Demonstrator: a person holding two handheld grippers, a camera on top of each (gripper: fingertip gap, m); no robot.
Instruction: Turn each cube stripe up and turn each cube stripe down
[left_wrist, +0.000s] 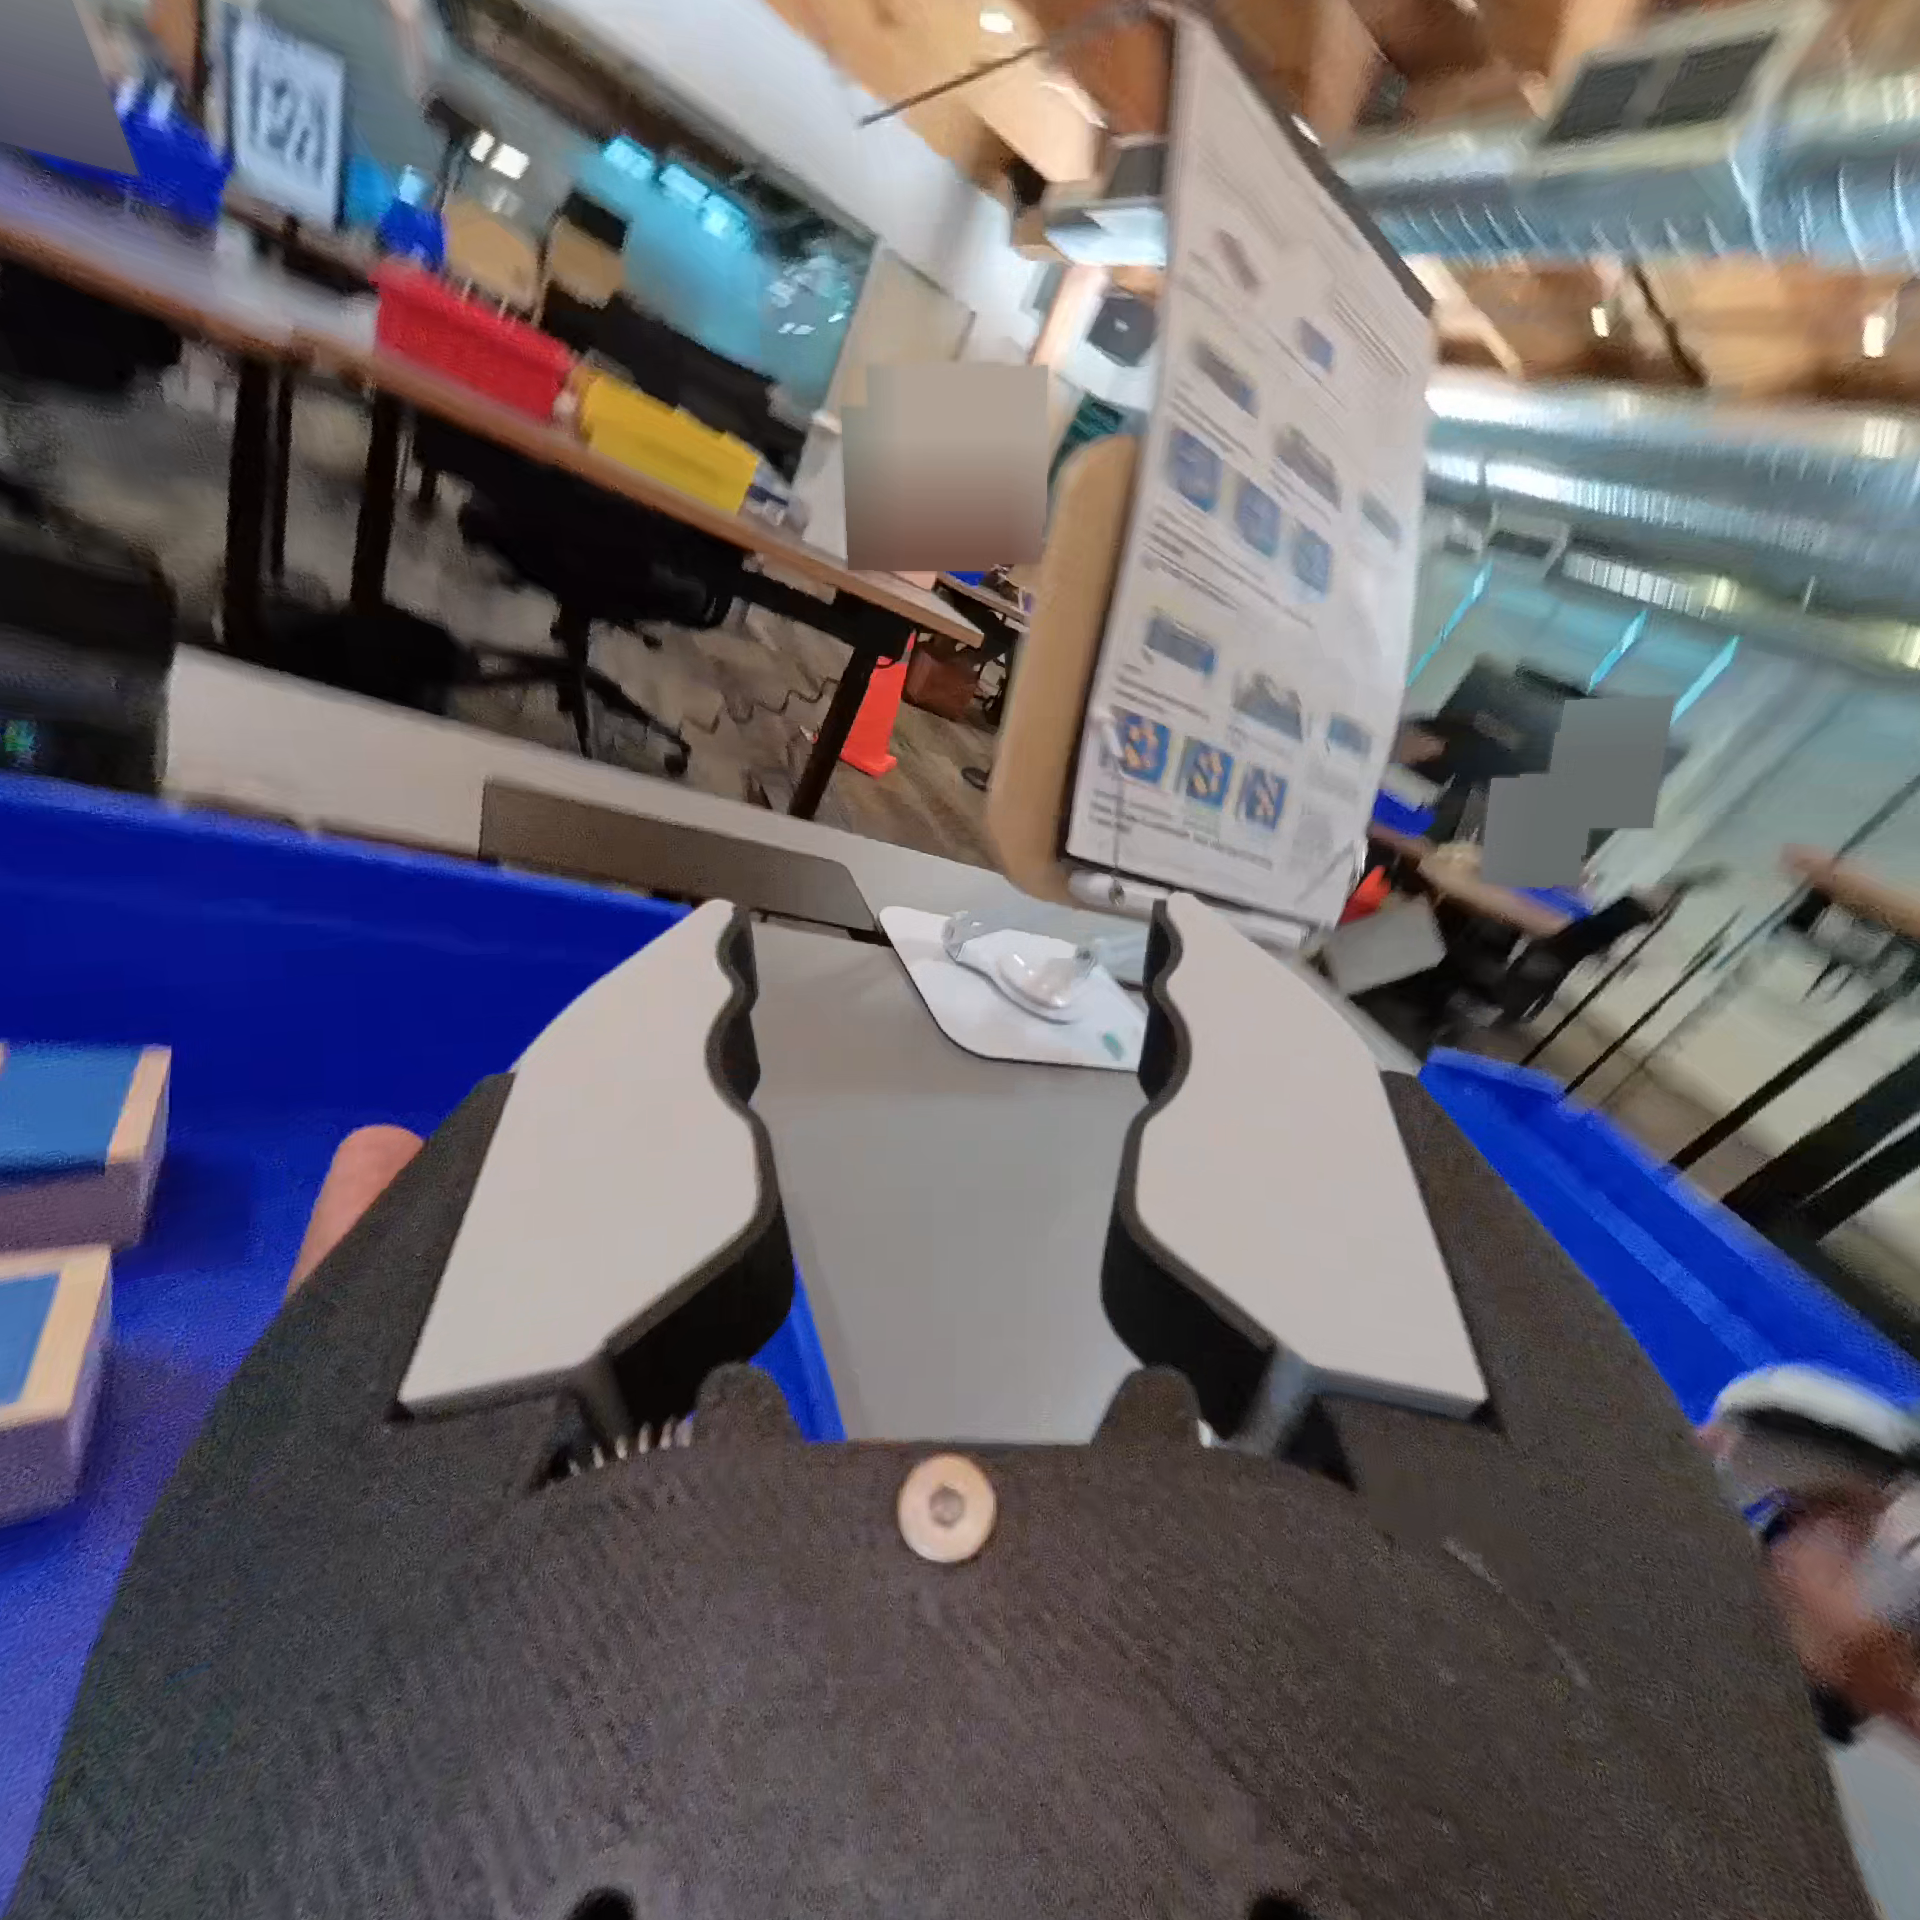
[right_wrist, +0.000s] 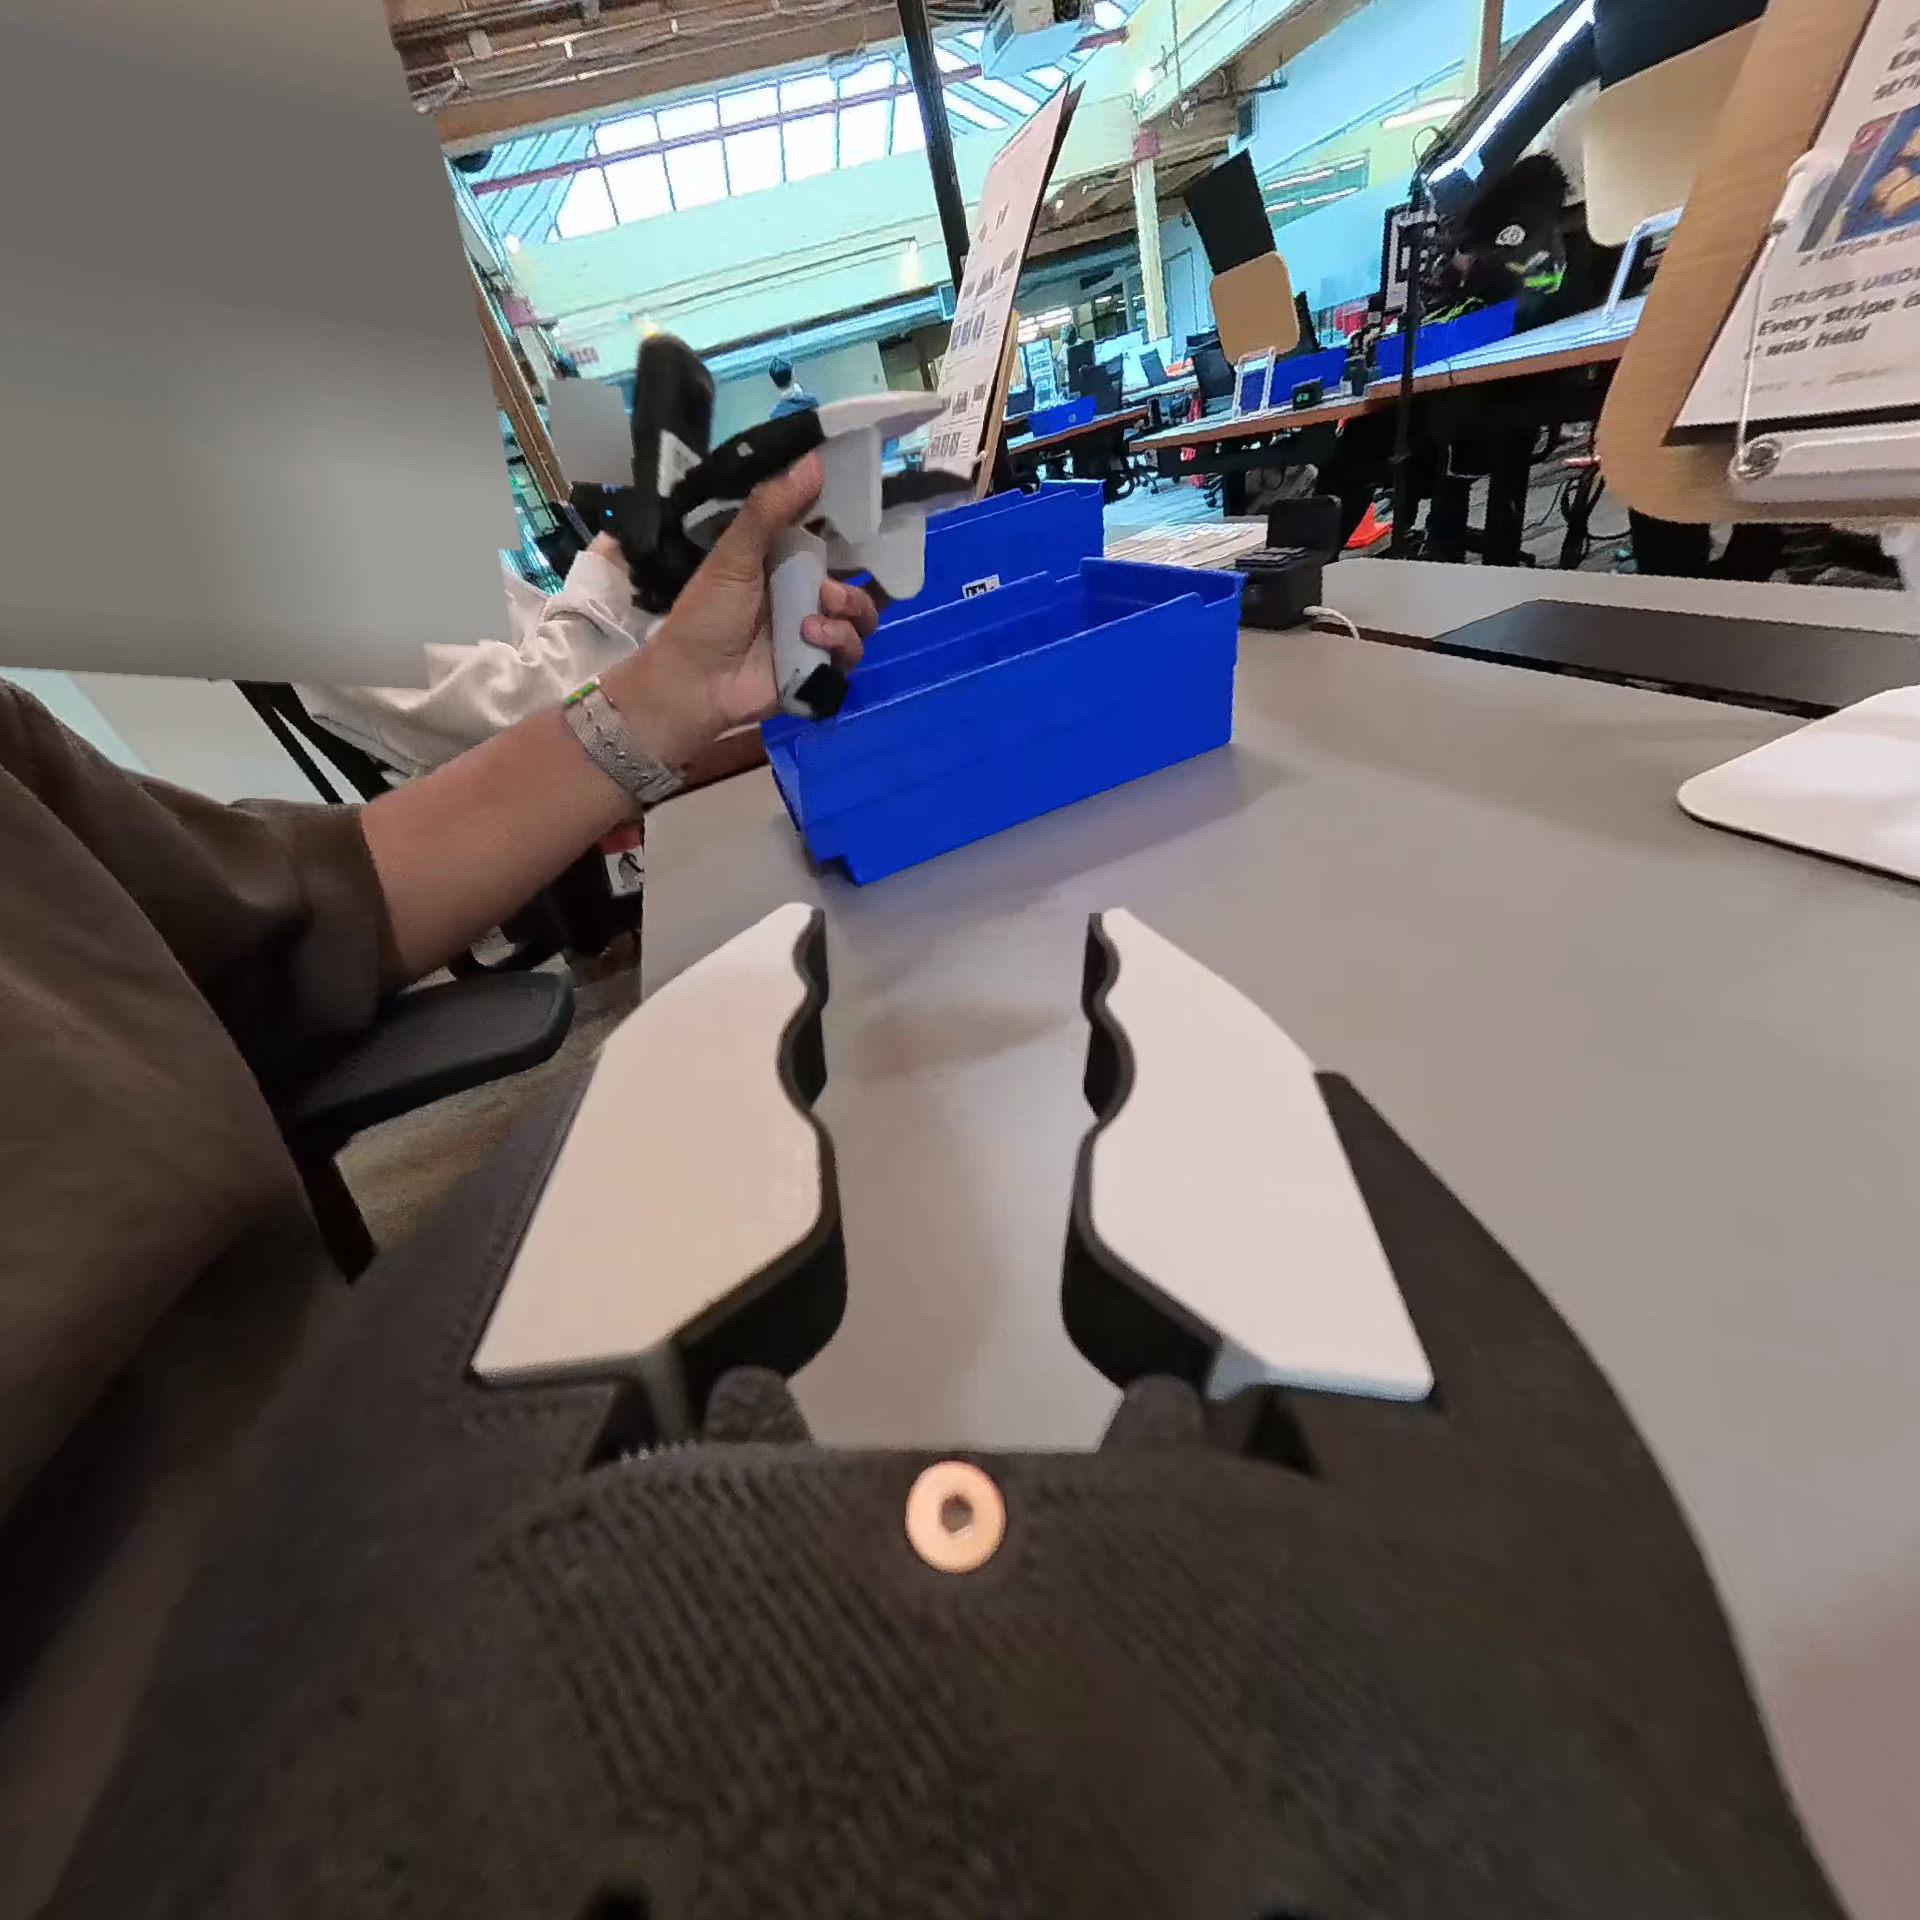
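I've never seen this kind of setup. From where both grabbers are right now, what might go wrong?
The left gripper is open and empty above the blue bin, aimed past the cubes at the frame's left edge, so it may miss them.

That view is blurred, suggesting quick motion; it could clip the bin wall.

The right gripper hovers open over bare table, far from any cube.

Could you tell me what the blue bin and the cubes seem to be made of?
The blue bin looks like glossy moulded plastic, given its smooth walls and soft sheen. The cubes look like wood with matt blue-painted faces: pale tan edges show, though blur leaves this uncertain.
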